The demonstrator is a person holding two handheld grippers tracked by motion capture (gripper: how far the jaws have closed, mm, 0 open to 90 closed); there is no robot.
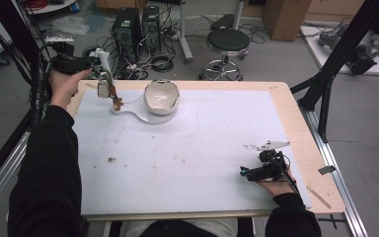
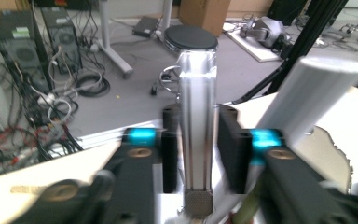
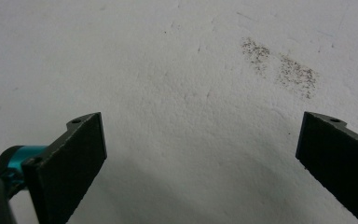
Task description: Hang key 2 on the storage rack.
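My left gripper [image 1: 96, 67] is raised over the table's far left corner, held in a hand. In the left gripper view a silver metal cylinder [image 2: 197, 121] with a knurled cap stands between the jaws of the left gripper [image 2: 198, 116]. A thin gap shows on each side of it, so the pads do not press. A white cylinder [image 2: 307, 93] leans just to its right. A white bowl [image 1: 161, 96] sits on a white paddle-shaped board [image 1: 128, 109], with small brown pieces [image 1: 116, 102] beside it. My right gripper [image 1: 250, 173] rests open near the front right, and nothing lies between the jaws of this right gripper [image 3: 204, 120].
A white mat [image 1: 187, 148] covers the wooden table [image 1: 296, 128]. It bears a brown crumb [image 1: 111, 159] and dark speckled smudges [image 3: 279, 67]. Beyond the table stand a black stool [image 1: 228, 42], computer towers [image 1: 128, 24] and cables. Black frame struts [image 1: 325, 84] rise at the right edge.
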